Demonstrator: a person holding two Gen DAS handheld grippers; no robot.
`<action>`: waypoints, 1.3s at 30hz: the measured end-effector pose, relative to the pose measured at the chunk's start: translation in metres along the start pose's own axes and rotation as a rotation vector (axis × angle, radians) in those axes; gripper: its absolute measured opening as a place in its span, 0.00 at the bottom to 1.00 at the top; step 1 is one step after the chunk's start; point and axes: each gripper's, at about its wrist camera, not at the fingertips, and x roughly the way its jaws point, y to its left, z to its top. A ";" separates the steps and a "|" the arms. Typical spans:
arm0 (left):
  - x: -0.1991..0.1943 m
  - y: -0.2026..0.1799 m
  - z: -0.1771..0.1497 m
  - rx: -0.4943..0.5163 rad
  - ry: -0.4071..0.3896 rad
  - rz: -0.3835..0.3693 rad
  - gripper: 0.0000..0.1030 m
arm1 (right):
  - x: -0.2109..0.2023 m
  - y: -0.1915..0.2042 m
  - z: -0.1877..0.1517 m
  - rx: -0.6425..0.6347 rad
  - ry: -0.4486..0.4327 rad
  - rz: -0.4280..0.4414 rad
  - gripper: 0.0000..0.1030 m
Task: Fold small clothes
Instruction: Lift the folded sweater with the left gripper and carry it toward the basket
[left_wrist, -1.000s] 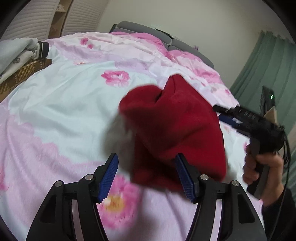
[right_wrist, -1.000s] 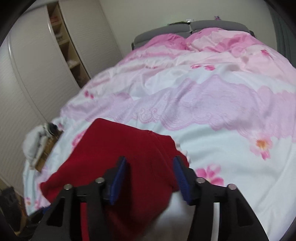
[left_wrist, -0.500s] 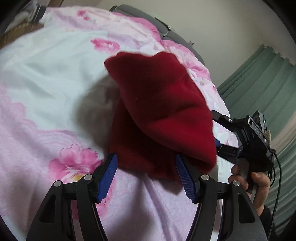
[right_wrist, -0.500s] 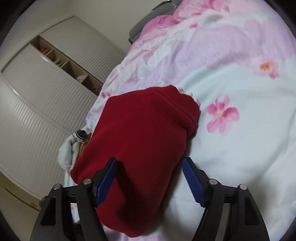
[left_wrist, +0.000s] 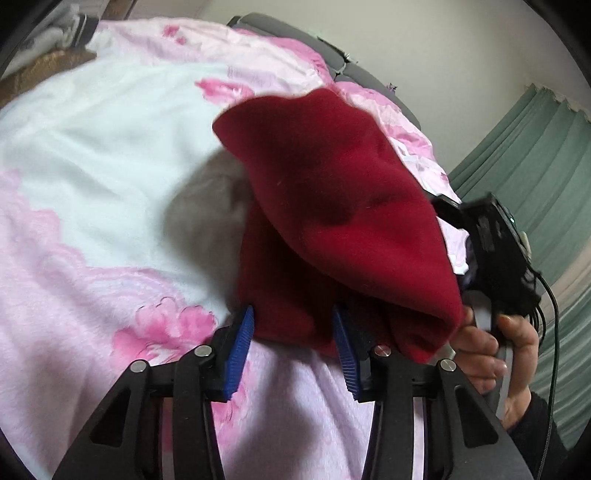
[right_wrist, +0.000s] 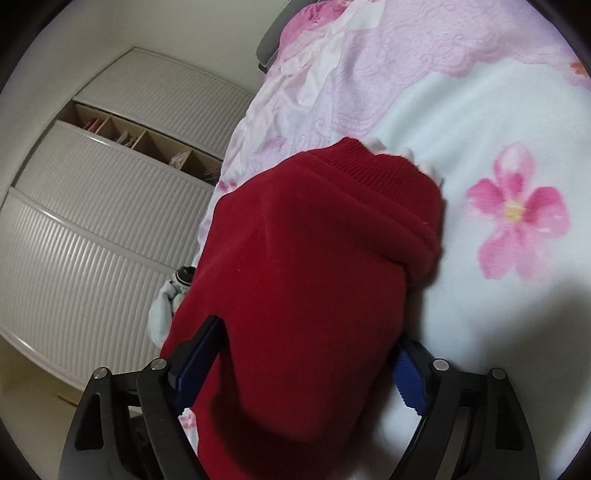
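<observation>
On the floral bed (left_wrist: 92, 155), both tools — left (left_wrist: 291, 347), right (right_wrist: 299, 373) — gaped around the red garment (left_wrist: 332, 192), neither clamped, mid-fold; next, flatten it.

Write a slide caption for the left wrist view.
Open left gripper at the red garment's near edge on the floral bedspread.

You're over a bed (left_wrist: 92, 177) with pink floral bedding, green curtains (left_wrist: 535, 155) to one side — white slatted wardrobe doors (right_wrist: 92, 229) and pale walls (left_wrist: 424, 37) beyond.
</observation>
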 end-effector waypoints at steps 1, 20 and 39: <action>-0.007 -0.004 -0.001 0.027 -0.025 0.014 0.42 | 0.005 0.003 -0.001 -0.008 0.010 0.002 0.87; 0.005 0.010 -0.015 -0.068 0.066 -0.041 0.57 | 0.005 0.018 -0.008 -0.069 -0.013 -0.021 0.58; -0.070 0.007 0.038 -0.006 -0.102 -0.088 0.32 | -0.036 0.097 -0.012 -0.185 -0.103 0.075 0.50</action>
